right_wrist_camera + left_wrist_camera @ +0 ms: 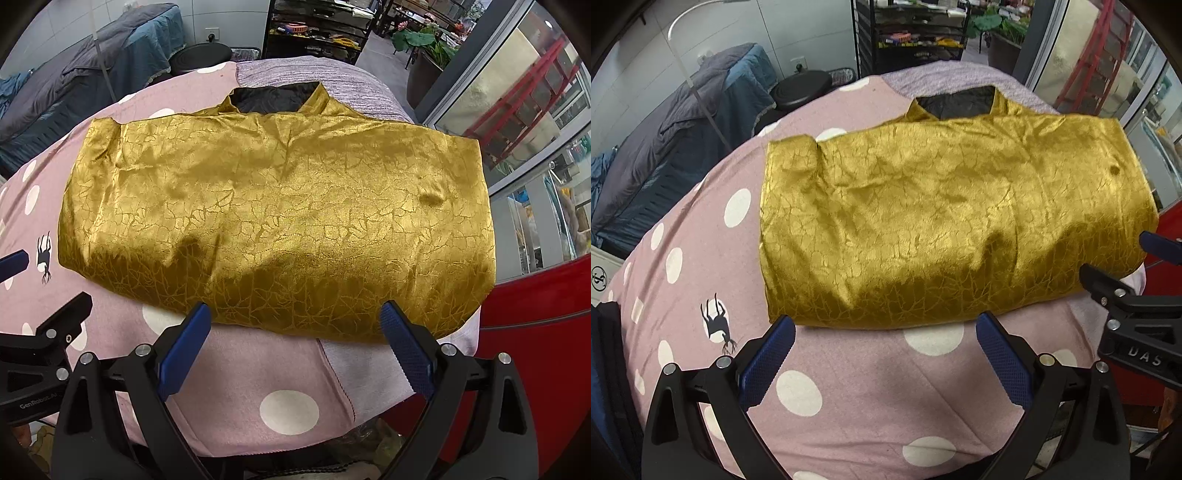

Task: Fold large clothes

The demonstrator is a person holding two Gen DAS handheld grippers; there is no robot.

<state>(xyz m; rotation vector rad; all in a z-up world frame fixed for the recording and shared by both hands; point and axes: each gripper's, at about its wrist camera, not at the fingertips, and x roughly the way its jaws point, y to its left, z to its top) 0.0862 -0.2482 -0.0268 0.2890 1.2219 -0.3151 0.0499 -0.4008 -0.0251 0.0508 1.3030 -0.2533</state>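
Observation:
A gold satin garment (942, 214) with a crackle pattern lies folded into a broad rectangle on a pink polka-dot sheet (849, 387); its collar with black lining (955, 101) points away. The right wrist view shows the same garment (280, 214) filling the middle. My left gripper (886, 325) is open, its blue pads just short of the garment's near edge, nothing between them. My right gripper (295, 314) is open too, with its fingertips at the near hem and over the fabric's edge. The right gripper (1115, 258) also appears at the garment's right end in the left wrist view.
A lilac cloth (369, 365) lies under the garment's right part. A red surface (535, 332) borders the table on the right. Behind stand a black stool (801, 86), a bed with grey-blue bedding (683, 129), shelving (916, 33) and glass doors (517, 110).

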